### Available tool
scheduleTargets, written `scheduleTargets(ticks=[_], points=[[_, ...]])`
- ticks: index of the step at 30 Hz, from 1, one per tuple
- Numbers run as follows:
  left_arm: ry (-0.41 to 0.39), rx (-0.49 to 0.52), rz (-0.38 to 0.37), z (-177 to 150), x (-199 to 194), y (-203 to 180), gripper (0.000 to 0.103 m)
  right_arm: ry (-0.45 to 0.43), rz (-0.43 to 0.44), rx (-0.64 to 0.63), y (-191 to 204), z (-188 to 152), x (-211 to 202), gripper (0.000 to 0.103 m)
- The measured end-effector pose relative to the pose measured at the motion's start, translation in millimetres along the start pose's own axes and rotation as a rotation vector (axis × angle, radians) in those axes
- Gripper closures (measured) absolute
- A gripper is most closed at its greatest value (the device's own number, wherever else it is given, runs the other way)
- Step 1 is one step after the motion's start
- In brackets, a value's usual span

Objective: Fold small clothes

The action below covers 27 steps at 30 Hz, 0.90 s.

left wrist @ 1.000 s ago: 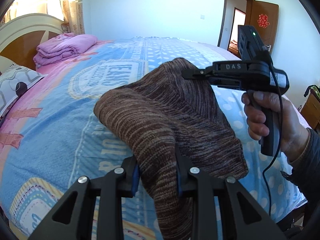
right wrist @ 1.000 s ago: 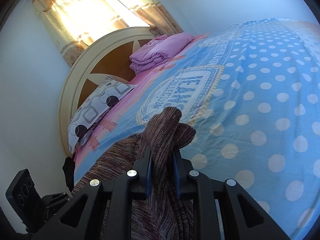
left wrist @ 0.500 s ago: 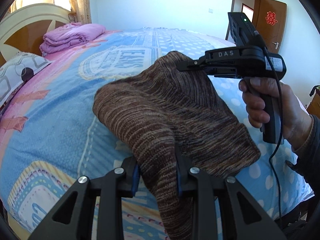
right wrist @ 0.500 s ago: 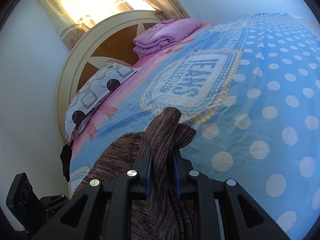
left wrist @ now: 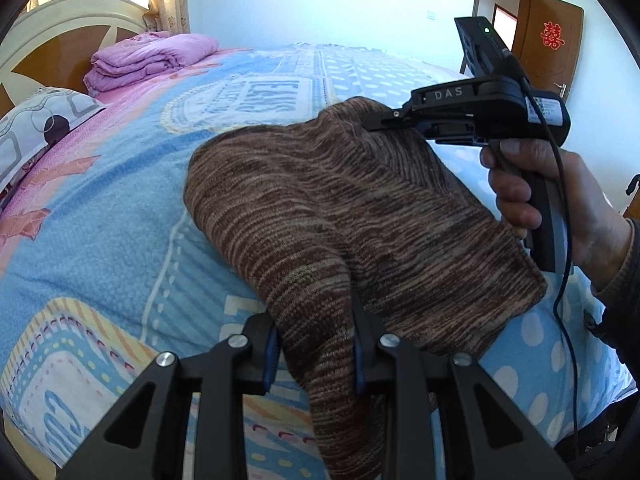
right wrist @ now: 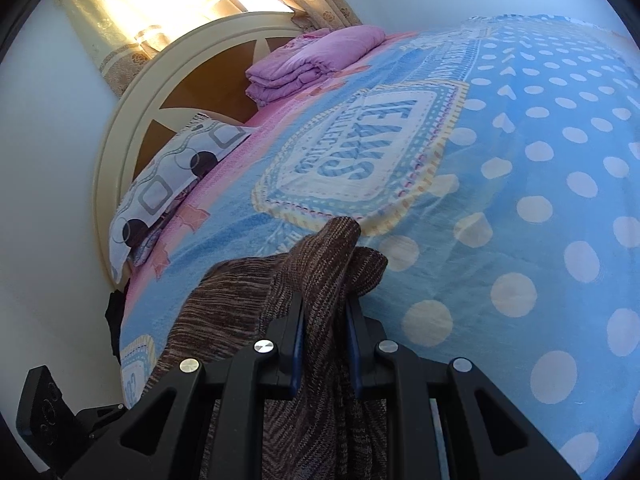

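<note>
Left wrist view
Garment: brown knit garment [left wrist: 340, 208] is held above the blue bedspread [left wrist: 100, 220], slung between both tools.
Left gripper [left wrist: 316, 344]: pinched on a thick bunched fold.
Right gripper [left wrist: 372, 124]: clamped on the far corner, carried by a hand [left wrist: 560, 208].
Risk: sagging middle may be creased when laid down.

Right wrist view
Right gripper [right wrist: 324, 332]: pressed on gathered knit; brown knit garment [right wrist: 320, 264] hangs left.
Risk: uneven grips may yield a skewed fold; the loose knit may be let slip.
</note>
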<state>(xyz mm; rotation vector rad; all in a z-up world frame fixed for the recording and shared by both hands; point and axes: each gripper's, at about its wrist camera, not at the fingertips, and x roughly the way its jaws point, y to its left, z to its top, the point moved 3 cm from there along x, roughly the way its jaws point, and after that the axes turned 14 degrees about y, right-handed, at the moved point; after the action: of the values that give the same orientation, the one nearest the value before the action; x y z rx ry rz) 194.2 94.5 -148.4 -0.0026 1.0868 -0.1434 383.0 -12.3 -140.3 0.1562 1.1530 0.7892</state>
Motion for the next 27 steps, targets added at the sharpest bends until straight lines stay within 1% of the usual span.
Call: scheduleTargets(ticks=[6, 10, 13, 16, 19, 22, 23, 24, 25, 26, 27], points=[[-0.008, 0.001, 0.020, -0.8, 1.7, -3.0, 0.072, 0.010, -0.025, 0.018, -8.6, -0.6, 8.3, 0.085], [-0.026, 0.022, 0.058, -4.0, 0.9, -9.1, 0.070, 0.021, -0.029, 0.035, -14.4, -2.3, 12.3, 0.085], [-0.029, 0.020, 0.061, -4.8, 1.4, -10.5, 0.069, 0.026, -0.053, 0.017, -13.5, -3.5, 14.3, 0.085], [-0.036, 0.016, 0.068, -7.4, 2.1, -11.7, 0.066, 0.046, -0.056, 0.026, -17.4, -1.9, 18.3, 0.085], [-0.044, 0.012, 0.080, -10.0, -0.5, -12.4, 0.063, 0.051, -0.055, 0.020, -15.9, -2.3, 16.3, 0.083], [-0.039, 0.005, 0.081, -9.5, -7.8, -13.5, 0.060, 0.039, -0.087, 0.013, -9.9, -9.4, 0.2, 0.078], [-0.044, 0.001, 0.076, -9.5, -12.5, -12.9, 0.055, 0.034, -0.094, 0.008, -7.6, -13.5, -6.4, 0.075], [-0.055, -0.004, 0.073, -9.2, -17.1, -12.1, 0.052, 0.027, -0.095, 0.000, -4.3, -19.3, -15.3, 0.074], [-0.080, -0.012, 0.077, -8.3, -23.9, -10.5, 0.042, 0.017, -0.090, -0.010, -0.2, -27.1, -26.3, 0.073], [-0.123, -0.023, 0.099, -6.9, -33.1, -7.9, 0.032, 0.008, -0.080, -0.020, 4.0, -36.1, -37.3, 0.073], [-0.164, -0.030, 0.130, -5.4, -41.4, -5.3, 0.029, 0.006, -0.067, -0.024, 8.1, -47.3, -48.5, 0.070]])
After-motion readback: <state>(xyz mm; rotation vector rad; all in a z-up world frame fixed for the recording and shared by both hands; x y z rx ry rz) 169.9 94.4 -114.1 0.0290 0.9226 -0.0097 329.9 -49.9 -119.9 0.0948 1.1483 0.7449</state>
